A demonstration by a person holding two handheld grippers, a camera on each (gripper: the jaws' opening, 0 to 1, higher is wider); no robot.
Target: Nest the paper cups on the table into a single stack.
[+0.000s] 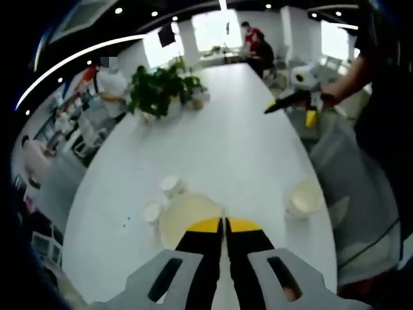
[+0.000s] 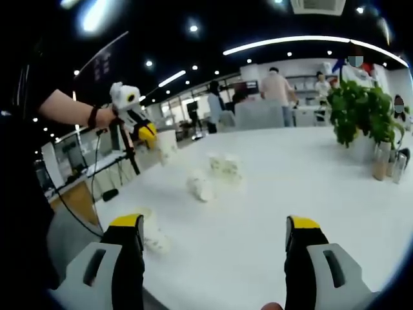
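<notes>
Right now the left gripper [image 1: 224, 225] has its yellow-tipped jaws pressed together at the bottom centre of the left gripper view, and whether they pinch the rim of the large paper cup [image 1: 184, 216] lying just at their tips cannot be told; that cup shows its wide pale mouth toward the camera, so its long axis runs roughly along the jaws. Just beyond it, toward the left of the frame, two small cups [image 1: 171, 186] stand close together near the large one, and another cup [image 1: 304, 197] sits well apart at the right, near the table [image 1: 232, 129] edge. In the right gripper view the right gripper [image 2: 215, 236] has its jaws spread wide and empty, low in the frame, with blurred cups [image 2: 222, 169] lying ahead in the middle of the table between and above the tips, and one more pale cup [image 2: 151, 236] just beside the left jaw. That view also shows the left gripper raised at upper left, carrying a cup-like shape. By my judgement the right hand is the freer one for the next pick, reaching straight forward. A potted plant [image 2: 361, 116] stands far right.
</notes>
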